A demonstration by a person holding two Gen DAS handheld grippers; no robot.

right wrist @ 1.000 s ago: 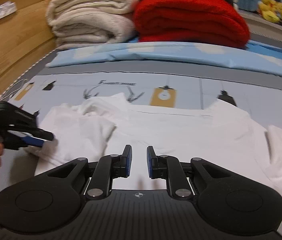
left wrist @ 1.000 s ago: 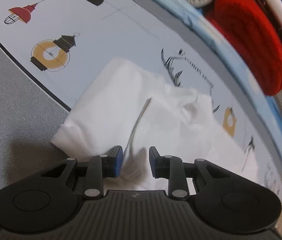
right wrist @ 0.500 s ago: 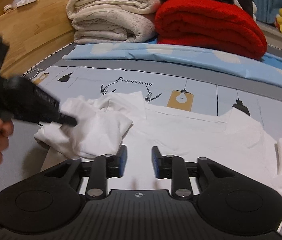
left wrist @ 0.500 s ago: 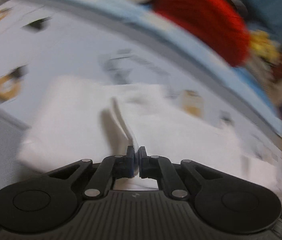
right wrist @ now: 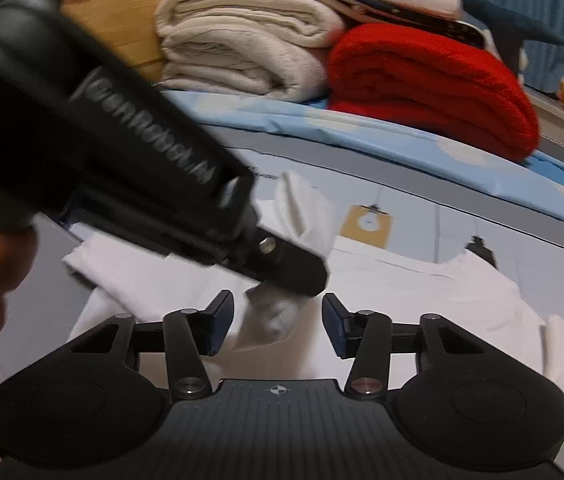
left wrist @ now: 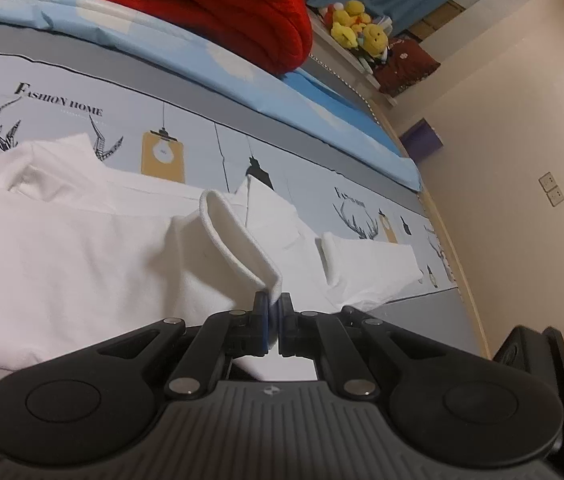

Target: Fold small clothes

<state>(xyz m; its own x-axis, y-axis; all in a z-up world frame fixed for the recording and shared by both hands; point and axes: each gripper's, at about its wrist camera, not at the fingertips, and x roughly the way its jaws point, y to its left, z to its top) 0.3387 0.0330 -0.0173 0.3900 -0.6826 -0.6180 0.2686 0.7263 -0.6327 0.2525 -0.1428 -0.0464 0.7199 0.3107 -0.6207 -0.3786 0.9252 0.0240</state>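
— Cloth is pinched in which claw?

— A ribbed white hem is clamped between the closed jaws of the left gripper (left wrist: pixel 273 312), at the lower centre of the left wrist view. That sleeve (left wrist: pixel 238 240) is lifted into a curled loop above the rest of the white shirt (left wrist: pixel 62 264), which is spread flat across the left and middle of the frame.

— And the other claw?

— The right gripper (right wrist: pixel 278 320) is seen with its jaws standing partly apart, having just been opening. Nothing is pressed by its blue pads (right wrist: pixel 218 322); only soft white cloth lies beyond the gap, under the blurred black tip of the left gripper.

— What is the shirt lying on?

— A smooth printed bedsheet (left wrist: pixel 313 176), patterned with lamps and antlers. A thick red blanket (right wrist: pixel 433 84) and a fluffy cream blanket (right wrist: pixel 242 48) are stacked, folded, in the upper part of the right wrist view.
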